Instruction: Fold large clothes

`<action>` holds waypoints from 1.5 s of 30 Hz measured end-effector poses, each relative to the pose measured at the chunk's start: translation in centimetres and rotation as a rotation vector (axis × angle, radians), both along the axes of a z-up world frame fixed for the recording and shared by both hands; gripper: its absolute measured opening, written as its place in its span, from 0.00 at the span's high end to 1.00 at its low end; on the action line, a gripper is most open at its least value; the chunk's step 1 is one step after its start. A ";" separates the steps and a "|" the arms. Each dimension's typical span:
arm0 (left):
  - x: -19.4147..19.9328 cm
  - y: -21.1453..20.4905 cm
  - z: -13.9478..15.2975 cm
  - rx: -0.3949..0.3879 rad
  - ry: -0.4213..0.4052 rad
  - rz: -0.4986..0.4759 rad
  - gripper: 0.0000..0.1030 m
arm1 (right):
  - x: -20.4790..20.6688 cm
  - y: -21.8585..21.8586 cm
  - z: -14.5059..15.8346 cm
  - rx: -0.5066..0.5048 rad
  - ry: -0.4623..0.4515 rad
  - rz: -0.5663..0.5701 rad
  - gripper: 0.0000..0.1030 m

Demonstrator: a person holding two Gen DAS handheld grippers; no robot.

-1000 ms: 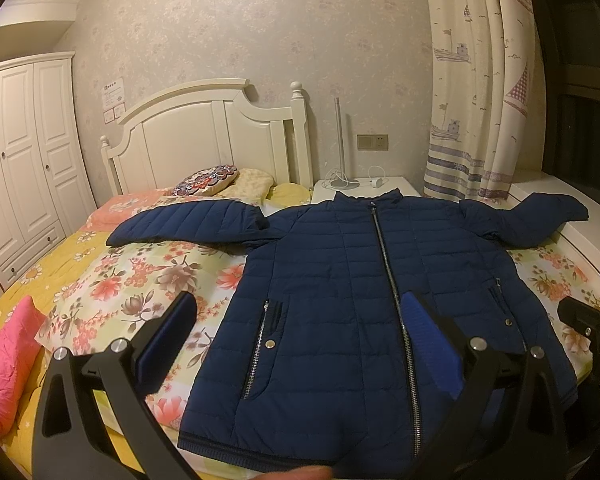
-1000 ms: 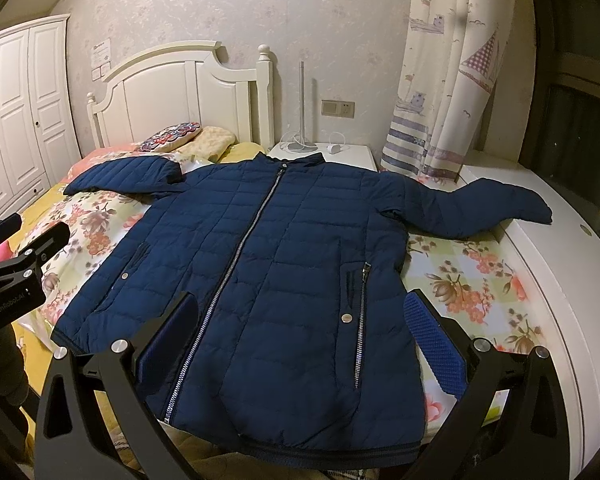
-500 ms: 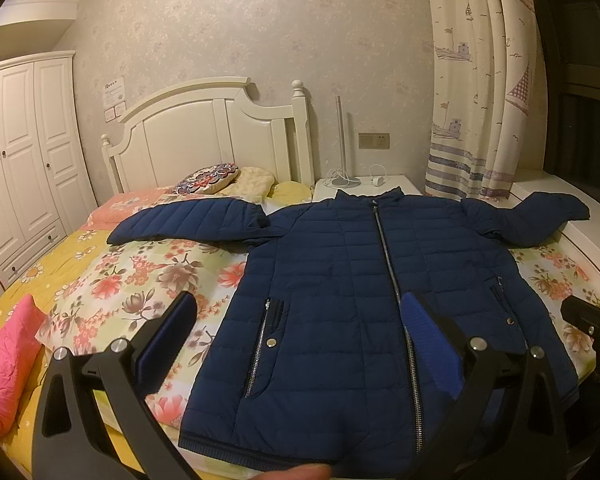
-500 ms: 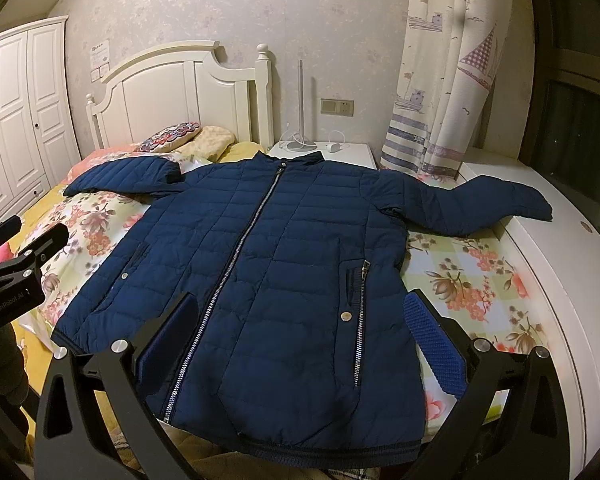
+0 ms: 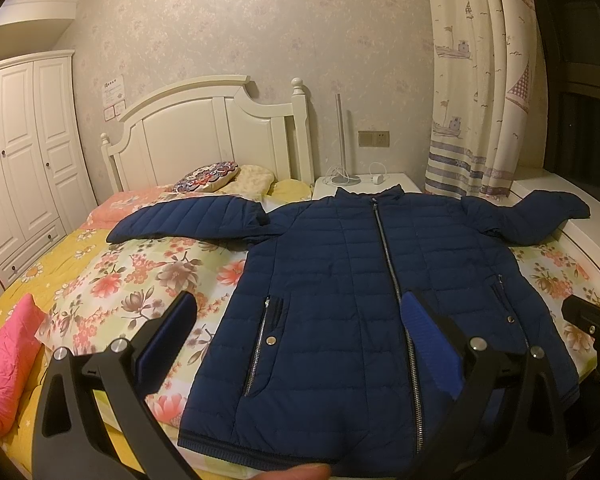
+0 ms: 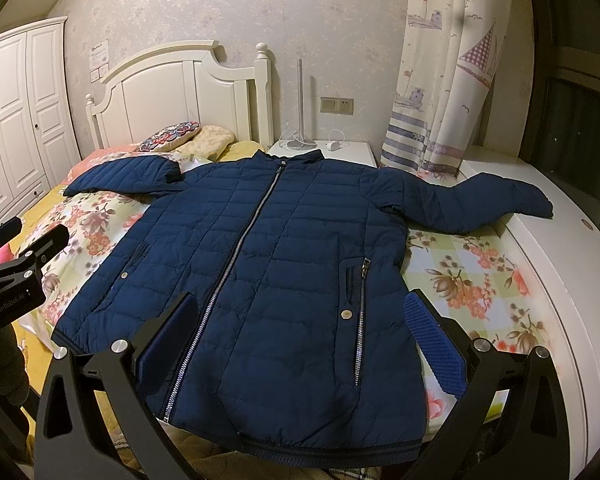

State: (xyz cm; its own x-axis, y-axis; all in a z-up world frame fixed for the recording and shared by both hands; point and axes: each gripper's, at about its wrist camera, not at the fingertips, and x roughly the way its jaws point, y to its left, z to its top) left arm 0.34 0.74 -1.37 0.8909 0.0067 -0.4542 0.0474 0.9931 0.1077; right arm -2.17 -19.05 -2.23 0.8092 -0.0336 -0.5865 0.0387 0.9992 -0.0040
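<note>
A navy quilted jacket [image 5: 352, 280] [image 6: 268, 248] lies flat and zipped on the bed, front up, collar toward the headboard, both sleeves spread out sideways. Its right sleeve [image 6: 480, 204] rests on a white ledge. My left gripper [image 5: 300, 320] hovers open above the hem, left of the zip, holding nothing. My right gripper [image 6: 300, 320] is open too, above the hem on the jacket's right half, empty. Each gripper shows at the edge of the other's view: the right gripper body [image 5: 592, 320] and the left gripper body [image 6: 16, 276].
The bed has a floral sheet [image 5: 140, 276], a pink cushion [image 5: 4, 364] at its left edge and pillows [image 5: 220, 176] by the white headboard [image 5: 204, 136]. A nightstand [image 5: 364, 184], a curtain [image 5: 480, 100] and a white ledge [image 6: 560, 260] stand on the right; a wardrobe [image 5: 20, 152] on the left.
Both views have shifted very slightly; the jacket lies as before and both grippers stay open.
</note>
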 end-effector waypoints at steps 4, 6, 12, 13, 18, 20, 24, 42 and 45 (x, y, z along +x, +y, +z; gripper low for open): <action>0.0 0.0 0.0 0.001 -0.001 -0.001 0.02 | 0.0 0.0 -0.1 0.001 0.000 0.000 0.04; 0.0 -0.1 0.0 0.001 0.000 0.000 0.02 | 0.0 0.0 0.0 0.000 0.001 0.000 0.04; 0.0 0.0 -0.2 0.003 0.011 0.000 0.02 | 0.1 -0.1 -0.7 0.007 0.010 -0.003 0.04; 0.1 0.0 -0.3 0.005 0.014 0.000 0.02 | 0.0 0.0 -0.9 0.009 0.012 -0.003 0.04; 0.5 -0.5 -0.5 0.013 0.032 -0.002 0.02 | 0.5 -0.3 -1.3 0.024 0.029 -0.005 0.04; 0.6 -0.8 -0.5 0.017 0.036 -0.004 0.02 | 0.7 -0.4 -1.4 0.032 0.030 -0.005 0.04; 1.5 -1.5 -0.7 0.019 0.036 -0.024 0.02 | 1.4 -1.3 -1.8 0.050 0.024 -0.019 0.04; 28.8 -4.7 -11.2 -0.013 0.304 -0.082 0.02 | 16.6 -28.0 -9.2 0.364 0.042 -0.516 0.04; 30.9 -4.0 -13.0 -0.069 0.374 -0.086 0.02 | 20.4 -31.3 -9.7 0.379 0.048 -0.554 0.04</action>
State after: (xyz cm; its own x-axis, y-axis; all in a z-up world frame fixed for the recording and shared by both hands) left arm 31.28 -3.29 -14.36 0.6600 -0.1021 -0.7443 0.1538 0.9881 0.0008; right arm 18.19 -50.33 -11.95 0.7044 -0.2211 -0.6745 0.5545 0.7646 0.3284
